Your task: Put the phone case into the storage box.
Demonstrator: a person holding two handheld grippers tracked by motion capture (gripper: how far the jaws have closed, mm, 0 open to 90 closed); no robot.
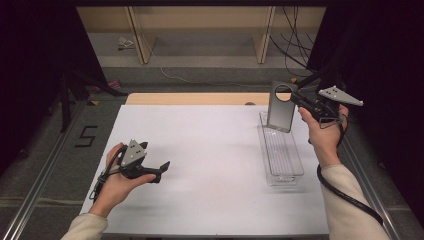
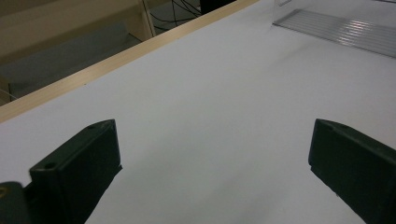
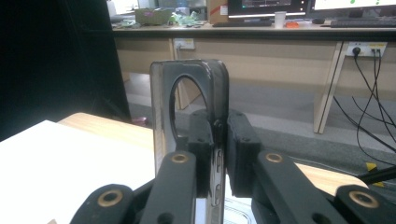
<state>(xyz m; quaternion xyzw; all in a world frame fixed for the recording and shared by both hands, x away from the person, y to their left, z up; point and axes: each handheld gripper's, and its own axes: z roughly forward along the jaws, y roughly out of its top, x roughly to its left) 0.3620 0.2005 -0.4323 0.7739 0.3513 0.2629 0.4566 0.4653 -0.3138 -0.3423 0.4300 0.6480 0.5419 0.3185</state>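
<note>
My right gripper (image 1: 300,104) is clamped on the upright metal plate (image 1: 280,107), just above the clear tray's (image 1: 283,155) far end. My left gripper (image 1: 159,170) rests spread apart, far left.

White table (image 1: 200,150) with a wooden far edge (image 1: 195,98), on grey carpet (image 1: 210,75). Black curtains (image 1: 35,60) hang dark on both sides. Beyond the table, a pale wood frame (image 1: 137,35) with upright legs; black cables (image 1: 295,40) trail down at right, a white cable (image 1: 175,77) lies on the floor. A "5" (image 1: 86,136) is taped on the floor at left. Right gripper view: a long desk (image 3: 261,32) with monitors (image 3: 275,7), a cup (image 3: 279,18), a wall socket (image 3: 366,48). Light dim, even.
</note>
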